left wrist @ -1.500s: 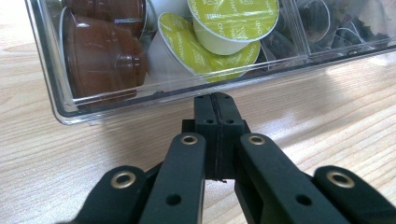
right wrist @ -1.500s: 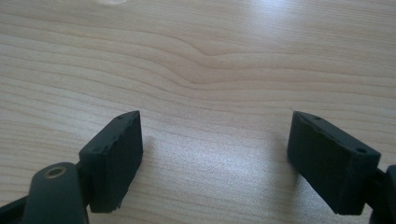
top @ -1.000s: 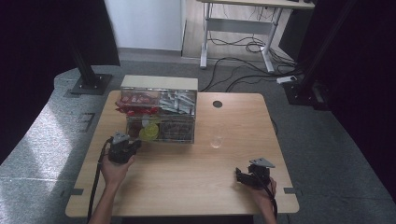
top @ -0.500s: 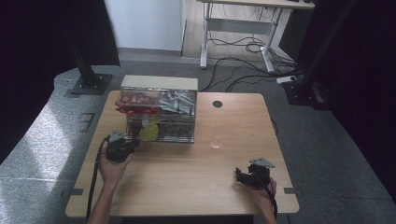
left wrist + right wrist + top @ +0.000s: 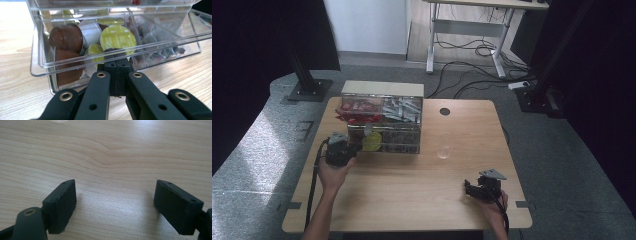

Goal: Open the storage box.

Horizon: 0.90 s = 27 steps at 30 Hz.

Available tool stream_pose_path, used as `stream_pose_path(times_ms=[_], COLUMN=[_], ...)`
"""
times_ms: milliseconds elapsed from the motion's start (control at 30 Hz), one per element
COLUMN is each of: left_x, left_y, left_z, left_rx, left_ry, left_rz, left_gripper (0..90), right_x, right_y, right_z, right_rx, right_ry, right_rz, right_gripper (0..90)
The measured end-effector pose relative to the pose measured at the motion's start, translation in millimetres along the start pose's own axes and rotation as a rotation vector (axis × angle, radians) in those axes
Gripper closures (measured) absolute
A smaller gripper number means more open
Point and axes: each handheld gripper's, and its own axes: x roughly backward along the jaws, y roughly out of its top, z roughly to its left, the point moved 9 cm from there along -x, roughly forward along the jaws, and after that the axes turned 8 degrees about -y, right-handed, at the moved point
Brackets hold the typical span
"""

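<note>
A clear plastic organizer (image 5: 382,125) stands at the back left of the wooden table (image 5: 412,200). Its lower drawer (image 5: 40,67) holds coffee pods: a yellow-green lidded pod (image 5: 118,37), a brown pod (image 5: 66,37) and white ones. Dark sachets fill the compartment beside them. My left gripper (image 5: 117,56) is shut, its tips against the drawer's clear front rim; whether they pinch it I cannot tell. In the high view the left gripper (image 5: 354,148) sits at the organizer's front left corner. My right gripper (image 5: 468,189) rests open near the front right, with bare wood between the right gripper's (image 5: 115,202) pads.
A small clear glass (image 5: 443,150) stands just right of the organizer. A round cable hole (image 5: 444,111) is in the table's back edge. The organizer's upper tier holds red and silver packets (image 5: 362,107). A desk frame and cables lie on the floor beyond.
</note>
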Motion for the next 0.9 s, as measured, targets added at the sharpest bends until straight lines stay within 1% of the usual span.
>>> stream_pose_path(times_ms=[67,167,267,367,500,733,900], left_x=[1.5,4.2,6.2,6.8,5.3,3.7,4.0], left_y=[4.1,12.9,20.4,24.9,29.3,35.5,38.5], left_z=[0.6,-0.4,-1.6,-2.1,0.1,0.5,-0.1], left_rx=[-0.013,-0.014,-0.023,-0.025,-0.026,-0.004,-0.009], left_ry=[0.012,0.012,0.018,0.018,0.031,0.009,0.008], left_rz=[0.004,-0.003,-0.007,-0.003,0.002,-0.003,-0.007], left_gripper=[90.0,90.0,90.0,90.0,90.0,90.0,90.0], right_x=[0.0,0.0,0.0,0.0,0.1,0.1,0.0], right_y=[0.0,0.0,0.0,0.0,-0.1,-0.1,0.0], right_z=[0.0,0.0,0.0,-0.1,-0.2,-0.3,-0.6], right_rx=[0.0,0.0,0.0,-0.001,-0.003,-0.006,-0.007], right_ry=[0.0,0.0,0.0,-0.001,-0.003,-0.005,-0.007], right_rz=[0.0,0.0,0.0,0.001,0.001,0.002,0.002], right_gripper=[18.7,18.7,18.7,18.7,18.9,18.9,18.8])
